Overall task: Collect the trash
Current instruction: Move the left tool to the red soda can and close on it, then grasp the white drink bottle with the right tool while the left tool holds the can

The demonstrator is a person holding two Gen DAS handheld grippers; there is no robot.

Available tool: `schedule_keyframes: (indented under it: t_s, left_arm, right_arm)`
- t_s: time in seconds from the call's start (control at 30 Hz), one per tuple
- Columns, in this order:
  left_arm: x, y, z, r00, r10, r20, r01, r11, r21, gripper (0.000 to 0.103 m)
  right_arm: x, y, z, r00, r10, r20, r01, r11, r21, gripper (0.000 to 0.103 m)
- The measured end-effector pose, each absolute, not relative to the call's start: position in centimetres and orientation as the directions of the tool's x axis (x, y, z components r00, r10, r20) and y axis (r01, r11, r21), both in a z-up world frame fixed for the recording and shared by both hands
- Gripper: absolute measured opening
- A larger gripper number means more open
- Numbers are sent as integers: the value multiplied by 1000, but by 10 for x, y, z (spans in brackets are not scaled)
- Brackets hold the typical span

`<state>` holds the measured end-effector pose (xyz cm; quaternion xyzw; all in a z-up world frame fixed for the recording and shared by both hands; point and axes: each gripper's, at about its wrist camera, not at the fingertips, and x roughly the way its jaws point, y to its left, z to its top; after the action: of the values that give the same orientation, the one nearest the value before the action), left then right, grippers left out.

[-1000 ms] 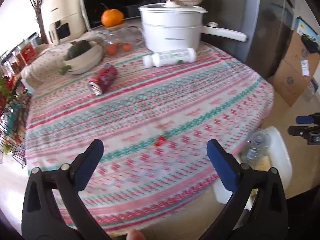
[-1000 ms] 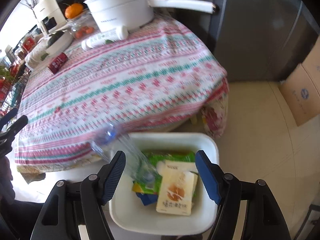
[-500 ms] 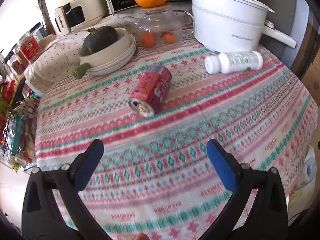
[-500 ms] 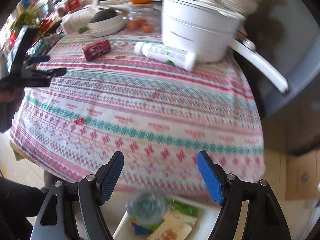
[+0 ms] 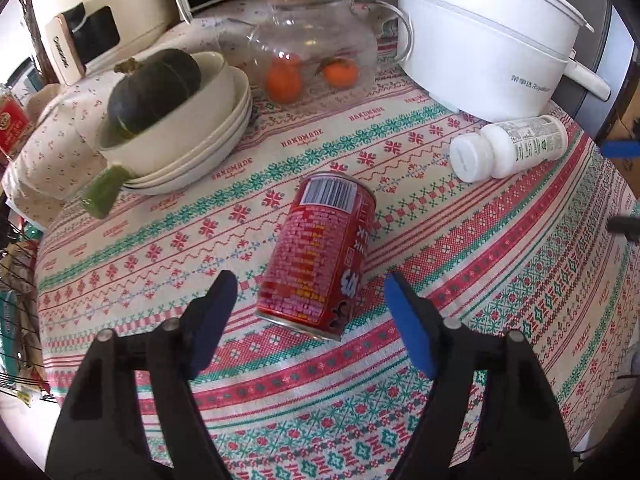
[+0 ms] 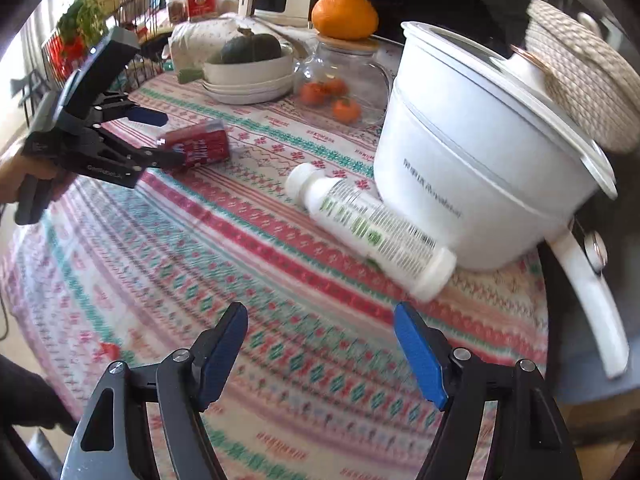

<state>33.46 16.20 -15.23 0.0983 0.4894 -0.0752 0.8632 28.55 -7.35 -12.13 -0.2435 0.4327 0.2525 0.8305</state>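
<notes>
The left gripper (image 5: 308,292) has closed in on a red drink can (image 5: 320,256) lying on its side on the patterned tablecloth (image 5: 500,280). Its fingers are spread wide and grasp nothing; the can's near end sits between the tips, at twelve o'clock from them. One second ago this view showed the can far off at ten o'clock, so pickup looks imminent.

The right gripper (image 6: 320,344), fingers likewise released and empty, now faces the table. A white plastic bottle (image 6: 372,232) lies at one o'clock, resting against a white pot (image 6: 480,168). A second ago this gripper hung over a white bin of trash, now out of sight.
</notes>
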Motion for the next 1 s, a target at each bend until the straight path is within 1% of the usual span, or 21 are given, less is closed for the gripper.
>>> schedule_keyframes:
  t_s: [0.03, 0.1, 0.13, 0.17, 0.37, 0.5, 0.63, 0.73, 0.8, 0.87, 0.93, 1.0]
  left_arm:
    - [334, 162, -155, 505, -45, -862, 232, 969, 86, 71]
    - [333, 162, -161, 494, -58, -867, 243, 967, 74, 63]
    - [332, 162, -164, 491, -63, -869, 247, 966, 69, 61]
    - [331, 162, -167, 488, -75, -870, 252, 966, 57, 56]
    - [326, 171, -170, 506, -128, -853, 234, 972, -7, 56]
    - [313, 176, -169, 509, -132, -851, 217, 976, -21, 55]
    - [299, 189, -166, 494, -131, -860, 189, 981, -41, 55]
    - [288, 201, -164, 469, -142, -872, 162, 984, -73, 55]
    - [280, 209, -163, 443, -154, -883, 157, 983, -92, 56]
    - [272, 214, -162, 409, -173, -896, 181, 978, -105, 56]
    - [270, 216, -158, 395, -165, -904, 188, 977, -97, 56]
    - [275, 215, -153, 402, -160, -902, 191, 978, -88, 66]
  right_arm:
    - [294, -73, -123, 506, 199, -839, -628, 751, -201, 77]
    - [308, -78, -127, 515, 189, -836, -614, 762, -206, 77]
    - [314, -82, -129, 519, 186, -834, -602, 772, -202, 77]
    - [320, -87, -130, 523, 187, -832, -589, 784, -194, 77]
    - [343, -106, -150, 523, 201, -828, -533, 836, -133, 77]
    - [351, -105, -156, 512, 240, -825, -525, 847, -79, 78]
    - [337, -95, -154, 453, 356, -817, -562, 826, 48, 78]
    - [312, -78, -154, 395, 420, -817, -634, 768, 88, 77]
    - [295, -66, -152, 370, 439, -819, -685, 725, 79, 77]
    - [282, -58, -147, 392, 416, -820, -708, 706, 20, 77]
    - [283, -58, -141, 420, 387, -821, -702, 711, -24, 77]
    - [295, -57, -137, 446, 358, -820, -680, 731, -50, 77]
